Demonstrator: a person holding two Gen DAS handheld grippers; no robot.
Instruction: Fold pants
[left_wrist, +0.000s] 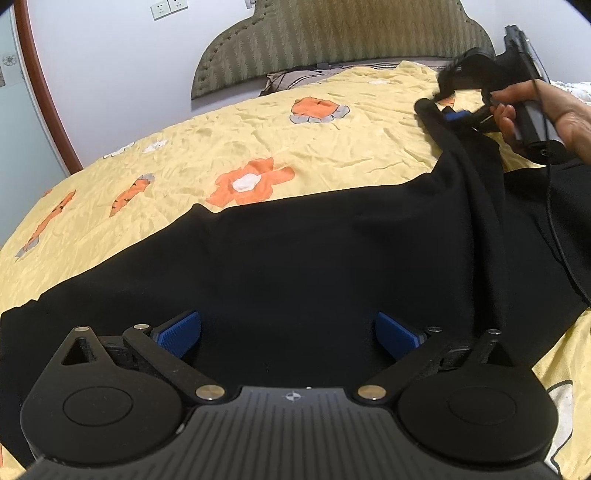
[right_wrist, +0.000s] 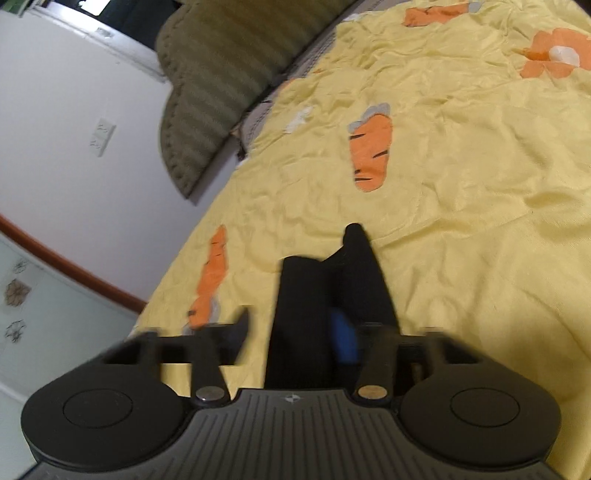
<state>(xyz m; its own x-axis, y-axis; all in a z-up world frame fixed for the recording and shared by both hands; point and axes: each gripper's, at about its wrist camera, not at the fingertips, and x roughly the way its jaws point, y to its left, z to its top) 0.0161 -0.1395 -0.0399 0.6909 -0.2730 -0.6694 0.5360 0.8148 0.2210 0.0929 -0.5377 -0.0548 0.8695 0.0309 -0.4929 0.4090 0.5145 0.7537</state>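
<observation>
Wide-open left gripper (left_wrist: 288, 334) hovering over black fabric pants (left_wrist: 295, 258) with nothing between its blue pads, pants spread across yellow carrot-print bedsheet (left_wrist: 332, 147), right gripper (right_wrist: 314, 332) clamped on a bunched pants edge, lifted.

Two close wrist views, bedspread (left_wrist: 332, 147) shared

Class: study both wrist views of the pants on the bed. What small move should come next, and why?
Probably close the left gripper on the pants. Its jaws stand wide open over flat cloth, while the right gripper already pinches a raised edge, so one side lacks a hold.
</observation>
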